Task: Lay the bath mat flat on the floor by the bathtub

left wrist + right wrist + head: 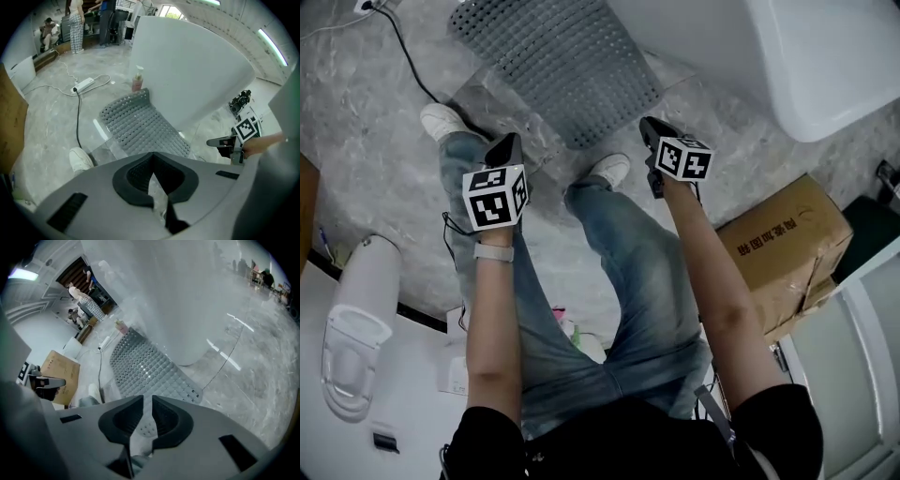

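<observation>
The grey studded bath mat (558, 66) lies spread flat on the marble floor, one long side along the white bathtub (825, 66). It also fills the middle of the left gripper view (140, 126) and the right gripper view (145, 366). My left gripper (508, 141) hovers above the floor just short of the mat's near edge, jaws shut on nothing (151, 153). My right gripper (649, 127) hangs over the mat's near right corner. Its jaws (147, 397) stand a narrow slit apart with nothing between them.
The person's white shoes (442, 119) (609, 169) stand just before the mat. A cardboard box (783, 244) sits at the right, a white fixture (356, 319) at the lower left. A black cable (408, 52) and a power strip (84, 84) lie on the floor at the left. A pump bottle (137, 79) stands at the mat's far end.
</observation>
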`<state>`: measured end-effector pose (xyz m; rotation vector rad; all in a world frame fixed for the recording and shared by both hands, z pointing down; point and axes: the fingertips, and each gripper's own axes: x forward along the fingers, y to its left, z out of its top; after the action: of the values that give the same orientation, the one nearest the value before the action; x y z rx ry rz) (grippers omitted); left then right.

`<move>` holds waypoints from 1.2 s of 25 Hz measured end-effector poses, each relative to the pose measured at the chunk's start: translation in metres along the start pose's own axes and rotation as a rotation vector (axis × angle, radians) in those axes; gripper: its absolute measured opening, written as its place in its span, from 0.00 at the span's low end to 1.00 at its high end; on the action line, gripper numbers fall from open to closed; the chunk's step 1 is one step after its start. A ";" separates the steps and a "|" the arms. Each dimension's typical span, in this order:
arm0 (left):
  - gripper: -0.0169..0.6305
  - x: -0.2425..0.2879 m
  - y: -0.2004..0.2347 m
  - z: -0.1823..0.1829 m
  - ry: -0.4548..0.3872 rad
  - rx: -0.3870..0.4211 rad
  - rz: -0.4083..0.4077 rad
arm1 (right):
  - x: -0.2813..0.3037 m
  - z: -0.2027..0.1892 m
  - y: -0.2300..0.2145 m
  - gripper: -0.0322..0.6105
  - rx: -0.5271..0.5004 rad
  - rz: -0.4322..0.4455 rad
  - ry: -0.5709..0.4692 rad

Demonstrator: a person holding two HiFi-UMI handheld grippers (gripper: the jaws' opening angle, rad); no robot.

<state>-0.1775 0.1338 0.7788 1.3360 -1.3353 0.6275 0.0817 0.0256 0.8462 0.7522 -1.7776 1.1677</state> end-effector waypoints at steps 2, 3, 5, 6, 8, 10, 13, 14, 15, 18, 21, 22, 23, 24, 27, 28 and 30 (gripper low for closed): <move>0.05 0.016 0.004 -0.007 0.020 0.020 -0.016 | 0.021 -0.007 -0.014 0.26 0.036 -0.038 0.008; 0.05 0.025 0.007 -0.007 0.027 0.027 -0.025 | 0.031 -0.011 -0.022 0.29 0.066 -0.059 0.010; 0.05 0.039 0.013 -0.001 0.031 0.045 -0.037 | 0.047 -0.020 -0.040 0.36 0.135 -0.106 0.006; 0.05 0.045 0.016 0.004 0.029 0.057 -0.039 | 0.055 -0.024 -0.048 0.39 0.165 -0.128 0.000; 0.05 0.053 0.021 0.016 0.025 0.074 -0.048 | 0.069 -0.032 -0.063 0.45 0.213 -0.169 -0.012; 0.05 0.054 0.024 0.022 0.032 0.076 -0.059 | 0.082 -0.042 -0.075 0.45 0.261 -0.202 -0.025; 0.05 0.058 0.027 0.021 0.065 0.073 -0.068 | 0.101 -0.054 -0.094 0.48 0.328 -0.241 -0.046; 0.05 0.061 0.028 0.020 0.075 0.068 -0.069 | 0.108 -0.056 -0.100 0.48 0.343 -0.253 -0.053; 0.05 0.063 0.028 0.020 0.087 0.061 -0.071 | 0.114 -0.058 -0.106 0.49 0.357 -0.266 -0.059; 0.05 0.061 0.027 0.028 0.092 0.068 -0.090 | 0.128 -0.066 -0.119 0.50 0.403 -0.305 -0.074; 0.05 0.054 0.036 0.047 0.056 0.084 -0.083 | 0.138 -0.076 -0.127 0.51 0.442 -0.336 -0.076; 0.05 0.051 0.040 0.051 0.048 0.073 -0.081 | 0.141 -0.080 -0.128 0.51 0.456 -0.339 -0.073; 0.05 0.049 0.044 0.054 0.042 0.062 -0.079 | 0.145 -0.085 -0.128 0.51 0.468 -0.340 -0.067; 0.05 0.047 0.047 0.057 0.038 0.053 -0.078 | 0.148 -0.090 -0.129 0.52 0.477 -0.341 -0.058; 0.05 0.042 0.050 0.064 0.020 0.051 -0.079 | 0.159 -0.104 -0.133 0.55 0.493 -0.351 -0.014; 0.05 0.041 0.049 0.066 0.014 0.057 -0.083 | 0.162 -0.106 -0.135 0.56 0.503 -0.352 -0.012; 0.05 0.039 0.048 0.068 0.009 0.069 -0.090 | 0.167 -0.105 -0.138 0.56 0.529 -0.351 -0.024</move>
<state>-0.2343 0.0693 0.8110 1.4395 -1.2483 0.6225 0.1555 0.0652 1.0725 1.3301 -1.2845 1.3959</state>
